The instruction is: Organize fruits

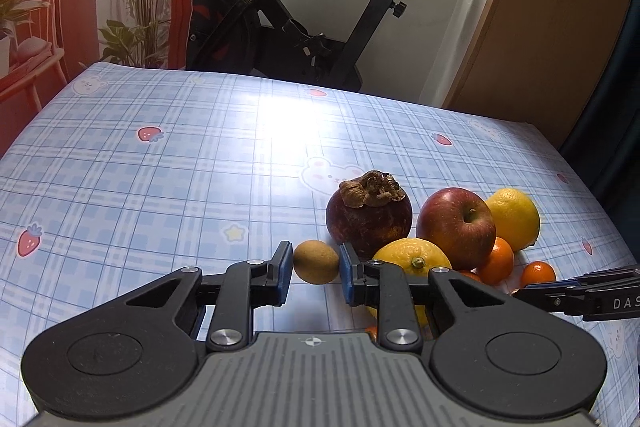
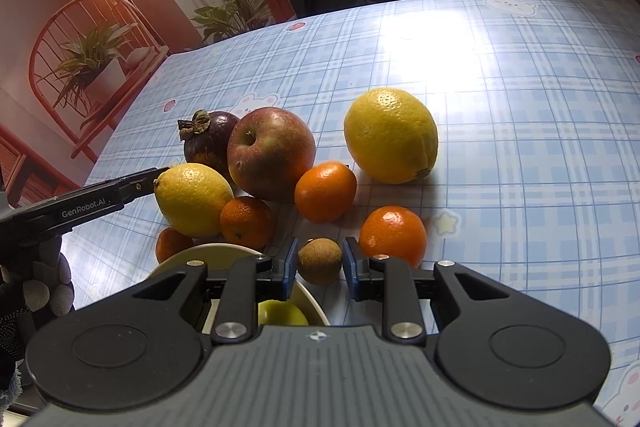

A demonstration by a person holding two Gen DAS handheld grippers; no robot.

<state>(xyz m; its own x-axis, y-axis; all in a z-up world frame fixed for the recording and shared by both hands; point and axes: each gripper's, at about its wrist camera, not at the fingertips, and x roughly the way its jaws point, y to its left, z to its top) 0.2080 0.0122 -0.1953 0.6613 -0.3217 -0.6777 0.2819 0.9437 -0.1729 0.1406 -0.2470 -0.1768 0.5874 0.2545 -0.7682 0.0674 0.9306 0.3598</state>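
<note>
Right wrist view, bowl (image 2: 308,297) below fingers (image 2: 289,267), unseen from left

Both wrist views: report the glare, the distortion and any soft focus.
Left wrist view: a white glare patch washes out the tablecloth behind the mangosteen; the table edge bows from the fisheye; the fruit is sharp. Right wrist view: similar glare on the cloth beyond the far lemon; the corners are vignetted dark; the near gripper body looks slightly soft.
</note>
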